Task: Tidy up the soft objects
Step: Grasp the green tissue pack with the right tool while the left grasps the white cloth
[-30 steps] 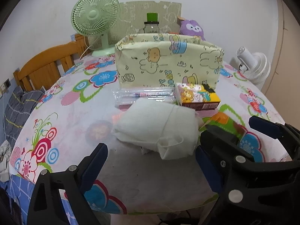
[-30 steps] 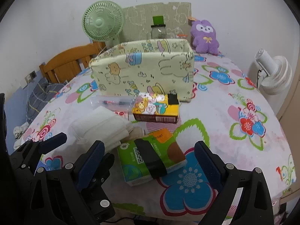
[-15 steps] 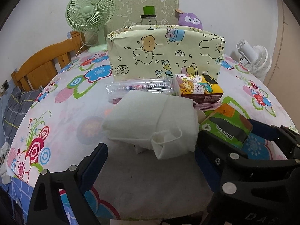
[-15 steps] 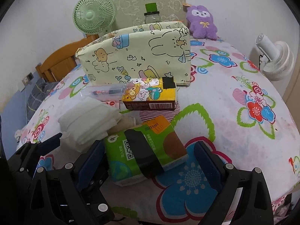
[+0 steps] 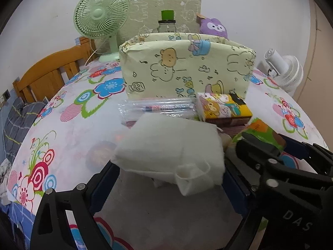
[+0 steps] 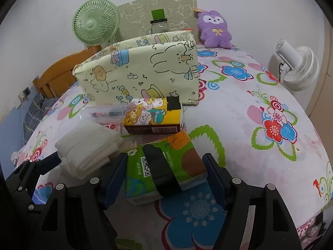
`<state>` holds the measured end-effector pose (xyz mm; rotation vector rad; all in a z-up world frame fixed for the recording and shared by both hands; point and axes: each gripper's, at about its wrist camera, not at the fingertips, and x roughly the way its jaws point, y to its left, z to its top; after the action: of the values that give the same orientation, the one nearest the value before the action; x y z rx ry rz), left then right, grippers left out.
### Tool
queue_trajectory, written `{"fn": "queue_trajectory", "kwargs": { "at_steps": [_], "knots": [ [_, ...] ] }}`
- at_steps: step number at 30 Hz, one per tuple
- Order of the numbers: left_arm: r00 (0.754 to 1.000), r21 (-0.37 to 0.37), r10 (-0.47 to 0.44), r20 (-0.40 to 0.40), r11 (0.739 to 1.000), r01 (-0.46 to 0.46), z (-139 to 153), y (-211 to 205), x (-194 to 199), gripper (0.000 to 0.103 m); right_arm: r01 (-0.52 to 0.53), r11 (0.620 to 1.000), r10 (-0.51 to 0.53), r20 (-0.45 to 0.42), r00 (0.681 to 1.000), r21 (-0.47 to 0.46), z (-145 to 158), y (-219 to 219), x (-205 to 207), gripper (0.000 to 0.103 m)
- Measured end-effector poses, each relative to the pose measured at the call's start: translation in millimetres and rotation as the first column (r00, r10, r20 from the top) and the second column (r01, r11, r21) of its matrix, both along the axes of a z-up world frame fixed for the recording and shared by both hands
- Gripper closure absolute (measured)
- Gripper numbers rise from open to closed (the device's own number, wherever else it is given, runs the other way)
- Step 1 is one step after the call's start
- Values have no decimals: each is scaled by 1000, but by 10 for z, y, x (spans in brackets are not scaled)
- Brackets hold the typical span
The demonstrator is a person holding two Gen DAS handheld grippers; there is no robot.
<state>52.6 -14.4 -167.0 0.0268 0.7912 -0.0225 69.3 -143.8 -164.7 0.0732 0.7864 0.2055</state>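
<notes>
A folded white cloth (image 5: 166, 145) lies near the front of the floral table, between the tips of my open left gripper (image 5: 169, 177). Whether the pads touch it I cannot tell. To its right a green tissue pack (image 6: 166, 166) sits between the fingers of my right gripper (image 6: 165, 177). Those jaws are closing and the pads meet the pack's two sides. Behind lie a yellow cartoon tissue pack (image 6: 152, 112) and a clear plastic pack (image 5: 158, 108). A pale yellow fabric box (image 5: 187, 68) stands upright behind them, open at the top.
A green fan (image 5: 102, 18), a green-lidded jar (image 5: 167, 20) and a purple plush (image 6: 215, 29) stand at the back. A white fan (image 6: 297, 66) is beyond the right edge of the table, a wooden frame (image 5: 45, 73) beyond the left. The table's front edge is just below both grippers.
Both grippers have come forward and lower over the table. The white cloth now sits between the left fingers. The right fingers have narrowed onto the green tissue pack.
</notes>
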Motion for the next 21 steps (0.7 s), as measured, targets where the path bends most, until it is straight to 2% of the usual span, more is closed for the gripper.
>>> {"fn": "queue_trajectory", "kwargs": {
  "at_steps": [21],
  "knots": [
    [994,-76,-101,33,992,103,136,-48,47,7,26,999,-25,23,999,-24,159,5,61,28]
  ]
}}
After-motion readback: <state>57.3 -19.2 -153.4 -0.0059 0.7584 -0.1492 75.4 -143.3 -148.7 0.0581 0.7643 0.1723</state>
